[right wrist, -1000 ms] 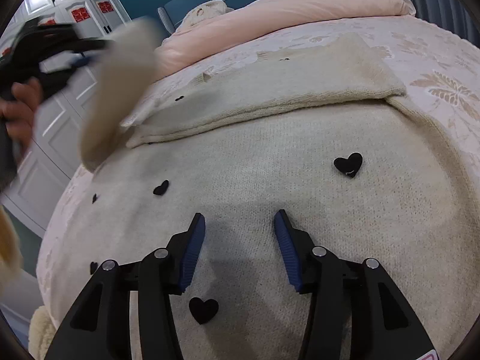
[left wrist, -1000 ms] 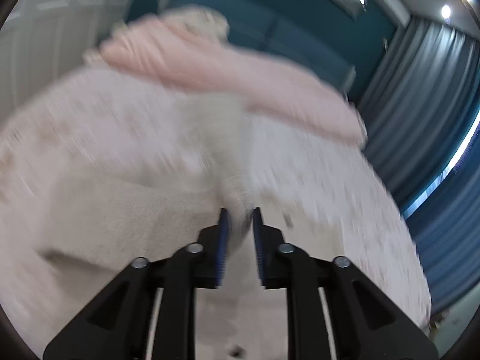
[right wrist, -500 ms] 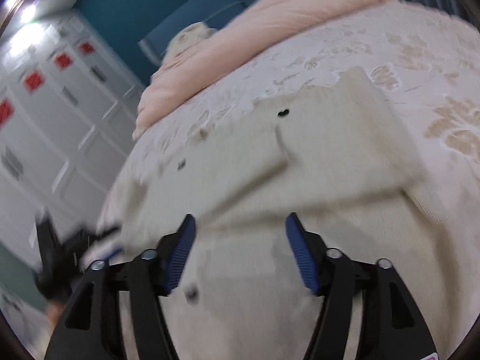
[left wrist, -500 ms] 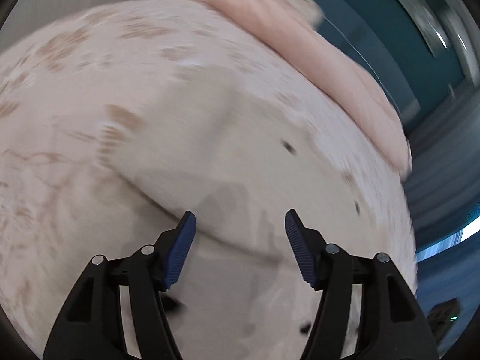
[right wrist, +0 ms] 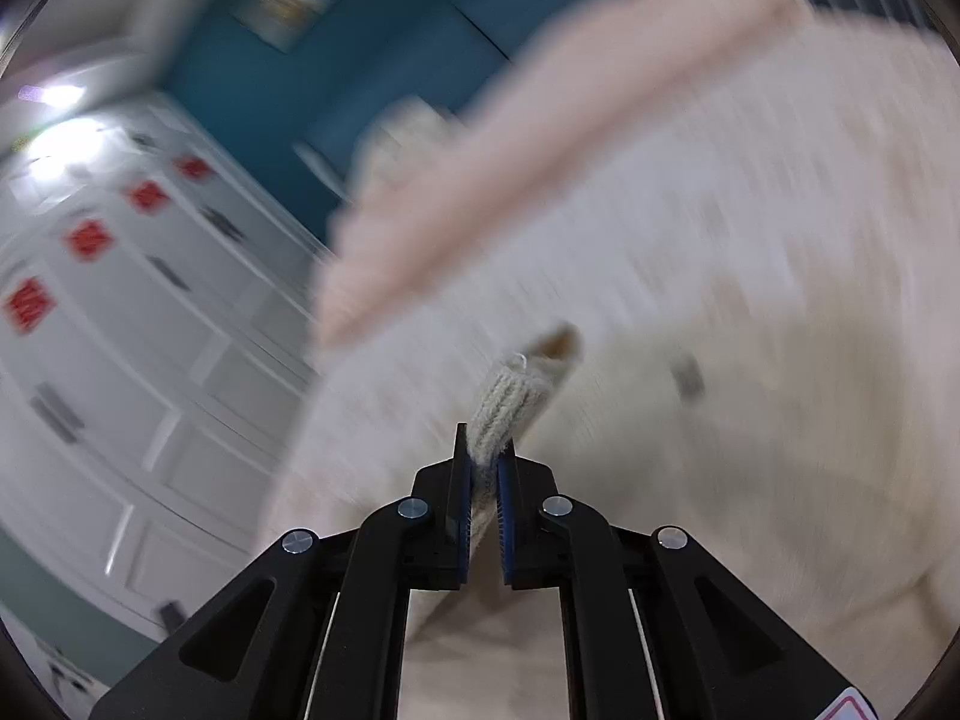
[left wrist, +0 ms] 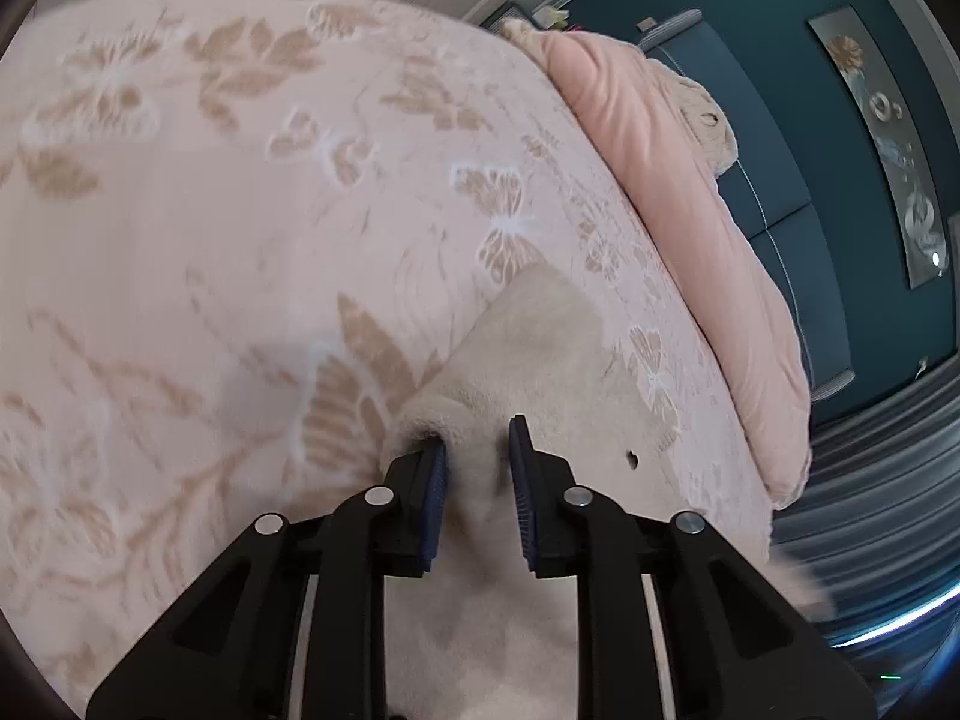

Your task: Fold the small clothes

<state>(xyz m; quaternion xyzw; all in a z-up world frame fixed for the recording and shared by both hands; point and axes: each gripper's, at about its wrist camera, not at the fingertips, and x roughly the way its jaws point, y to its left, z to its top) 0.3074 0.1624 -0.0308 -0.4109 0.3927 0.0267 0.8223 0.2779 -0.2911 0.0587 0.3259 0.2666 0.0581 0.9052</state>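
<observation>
A cream knit sweater [left wrist: 540, 348] with small black hearts [left wrist: 632, 456] lies on the bed. In the left wrist view my left gripper [left wrist: 477, 438] is low over its folded edge. Its jaws are closing, with a bunched fold of the knit filling the gap between the blue pads [left wrist: 437, 480]. In the right wrist view my right gripper [right wrist: 483, 450] is closing too, pinching the sweater's ribbed edge [right wrist: 510, 396], which stands up out of the jaws. The rest of the sweater [right wrist: 750, 420] is blurred below and to the right.
The floral pink bedspread [left wrist: 240, 210] stretches out to the left. A rolled pink duvet [left wrist: 690, 210] lies along the head of the bed by the teal headboard [left wrist: 780, 138]. White wardrobe doors [right wrist: 120, 300] stand to the left and grey curtains [left wrist: 870, 480] to the right.
Both grippers stood open half a second ago and have shut on the sweater. The left one rolled and dropped to the sweater's edge. The right one has risen with the ribbed edge.
</observation>
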